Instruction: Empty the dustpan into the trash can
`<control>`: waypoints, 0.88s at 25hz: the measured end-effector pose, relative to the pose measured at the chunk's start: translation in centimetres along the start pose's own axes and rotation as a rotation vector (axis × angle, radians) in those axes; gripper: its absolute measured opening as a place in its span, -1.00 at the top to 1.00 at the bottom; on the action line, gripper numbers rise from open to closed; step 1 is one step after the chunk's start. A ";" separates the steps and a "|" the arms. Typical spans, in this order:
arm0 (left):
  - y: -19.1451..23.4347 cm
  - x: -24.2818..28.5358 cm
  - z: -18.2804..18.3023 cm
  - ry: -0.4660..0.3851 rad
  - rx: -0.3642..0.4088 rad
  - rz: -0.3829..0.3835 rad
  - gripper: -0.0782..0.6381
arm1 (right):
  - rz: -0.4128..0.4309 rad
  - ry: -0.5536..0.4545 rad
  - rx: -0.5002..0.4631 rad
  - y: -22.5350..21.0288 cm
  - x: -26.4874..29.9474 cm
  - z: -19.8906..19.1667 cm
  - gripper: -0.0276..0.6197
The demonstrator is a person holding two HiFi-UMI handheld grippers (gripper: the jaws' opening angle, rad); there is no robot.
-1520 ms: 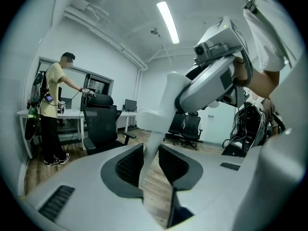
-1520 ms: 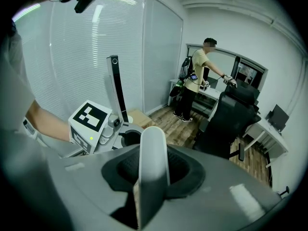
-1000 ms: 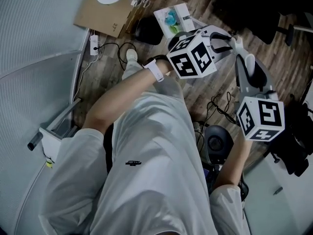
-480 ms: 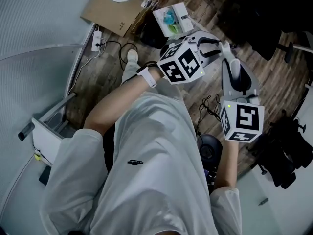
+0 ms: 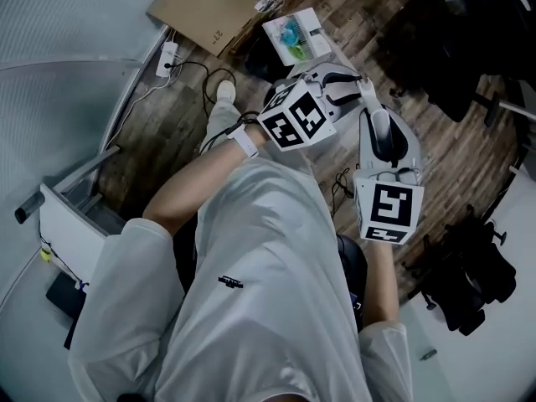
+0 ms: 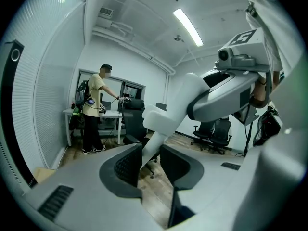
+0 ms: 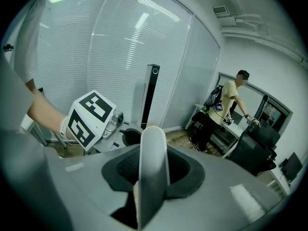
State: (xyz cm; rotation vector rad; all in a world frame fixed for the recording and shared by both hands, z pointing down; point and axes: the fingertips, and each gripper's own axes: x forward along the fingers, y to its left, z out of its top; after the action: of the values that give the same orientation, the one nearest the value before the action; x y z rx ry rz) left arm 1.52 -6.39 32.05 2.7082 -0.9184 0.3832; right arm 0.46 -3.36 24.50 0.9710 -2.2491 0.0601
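Nearest, in the right gripper view, the right hand-held gripper (image 7: 153, 153) is seen pinched on a pale rounded bar (image 7: 152, 186), which fills the gap between its pads and runs on toward twelve o'clock. The bar is judged, not seen, to be the dustpan's handle; the pan itself is shown in no view.

Just beyond, at nine o'clock of the bar's tip, the left hand-held gripper (image 6: 150, 158) is found. Its jaws are spread and have just been opening. The bar's thinner end stands in the gap, with wooden floor (image 6: 155, 194) showing beside it, so no pad is pressed on it.

In the head view both are carried before the person's chest, the left one at ten o'clock of the right.

No trash can is made out anywhere, so the step in hand is judged to be the carry. To do it well, the right grip should be held firm and the load untipped, and the can should be located before any pouring is begun.

Farthest, at nine o'clock in the left gripper view, a second person (image 6: 94, 107) is seen at a counter (image 6: 111, 113).
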 end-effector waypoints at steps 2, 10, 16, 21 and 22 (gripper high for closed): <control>0.2 -0.8 -0.3 -0.009 -0.013 0.013 0.46 | 0.011 -0.005 -0.022 0.8 0.1 0.3 0.58; 0.7 -2.9 -2.0 -0.032 -0.062 0.060 0.45 | 0.037 -0.027 -0.100 3.6 0.8 0.3 0.58; 1.5 -4.2 -3.4 -0.048 -0.108 0.095 0.45 | 0.058 -0.029 -0.209 5.6 1.8 0.4 0.58; 1.7 -5.3 -4.4 -0.068 -0.147 0.121 0.44 | 0.078 -0.041 -0.278 7.2 2.1 0.2 0.58; 1.7 -5.6 -4.6 -0.072 -0.153 0.127 0.43 | 0.082 -0.045 -0.289 7.5 2.1 0.2 0.58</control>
State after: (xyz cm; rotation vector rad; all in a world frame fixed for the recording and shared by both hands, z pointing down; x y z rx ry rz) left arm -4.54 -3.14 34.77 2.5478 -1.0962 0.2302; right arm -5.64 0.68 27.19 0.7321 -2.2588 -0.2466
